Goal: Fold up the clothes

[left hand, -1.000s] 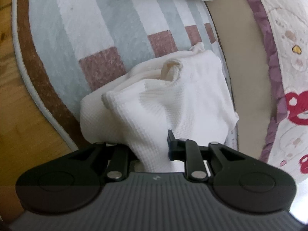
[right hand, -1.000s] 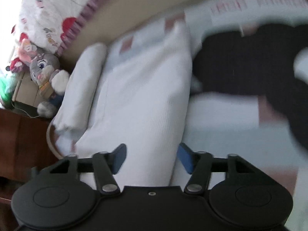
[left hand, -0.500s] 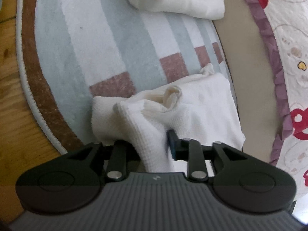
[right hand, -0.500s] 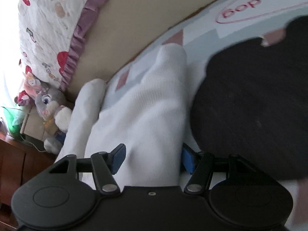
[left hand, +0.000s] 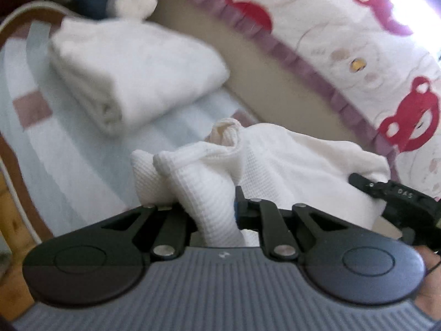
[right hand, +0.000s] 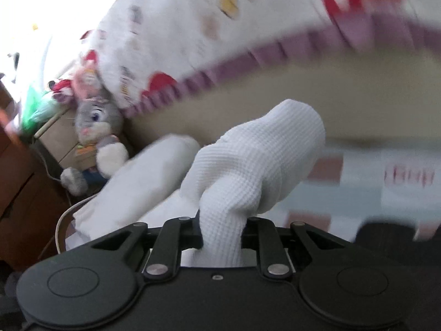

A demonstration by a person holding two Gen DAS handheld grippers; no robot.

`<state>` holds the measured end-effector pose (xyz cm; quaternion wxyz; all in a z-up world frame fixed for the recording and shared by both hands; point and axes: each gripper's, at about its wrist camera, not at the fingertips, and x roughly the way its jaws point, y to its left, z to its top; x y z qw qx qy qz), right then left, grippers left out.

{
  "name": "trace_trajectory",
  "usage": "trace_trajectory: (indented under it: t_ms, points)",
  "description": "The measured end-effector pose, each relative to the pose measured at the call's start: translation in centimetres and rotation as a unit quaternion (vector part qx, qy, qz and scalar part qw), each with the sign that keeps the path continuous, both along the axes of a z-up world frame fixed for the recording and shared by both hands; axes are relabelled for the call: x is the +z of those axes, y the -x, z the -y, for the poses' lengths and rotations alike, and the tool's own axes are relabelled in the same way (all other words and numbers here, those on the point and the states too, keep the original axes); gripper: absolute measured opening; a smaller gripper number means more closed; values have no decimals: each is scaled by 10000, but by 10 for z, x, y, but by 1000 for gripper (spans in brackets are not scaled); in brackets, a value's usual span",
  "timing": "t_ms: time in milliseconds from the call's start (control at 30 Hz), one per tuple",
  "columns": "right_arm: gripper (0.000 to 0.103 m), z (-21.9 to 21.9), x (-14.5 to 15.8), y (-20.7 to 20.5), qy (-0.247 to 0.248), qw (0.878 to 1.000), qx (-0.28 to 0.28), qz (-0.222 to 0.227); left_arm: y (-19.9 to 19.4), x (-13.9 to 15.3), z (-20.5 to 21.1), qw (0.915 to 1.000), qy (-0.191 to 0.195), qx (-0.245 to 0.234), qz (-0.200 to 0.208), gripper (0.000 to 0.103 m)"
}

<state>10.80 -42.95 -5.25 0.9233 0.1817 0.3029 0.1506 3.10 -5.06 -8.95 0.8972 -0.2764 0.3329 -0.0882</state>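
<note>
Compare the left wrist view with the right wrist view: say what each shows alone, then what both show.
Left wrist only: the right gripper at the far edge of the white garment.
Right wrist only: a grey plush rabbit's face, a cardboard box, a green bag.
Both: the garment pinched in closing jaws, the folded white stack, the striped rug, the patterned bedspread.

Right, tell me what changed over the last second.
The right tongs, open around the white garment before, are closing on a bunched fold of it. Both tongs have lifted it off the rug. The left tongs kept their pinch, now tightening. The folded pile stayed put.
</note>
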Motion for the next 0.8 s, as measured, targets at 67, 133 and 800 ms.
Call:
trace_trajectory:
  t_ms: [67, 133, 800]
  points:
    - [20, -8, 25, 5, 244, 9994, 48, 256, 2, 9, -3, 9999, 9, -70, 106, 10]
    - [20, -18, 45, 9, 414, 9981, 96, 456, 5, 16, -8, 9998, -2, -98, 200, 10]
    - [19, -213, 219, -138, 2400, 9474, 1739, 1207, -92, 108, -132, 9897, 19, 1127, 884, 10]
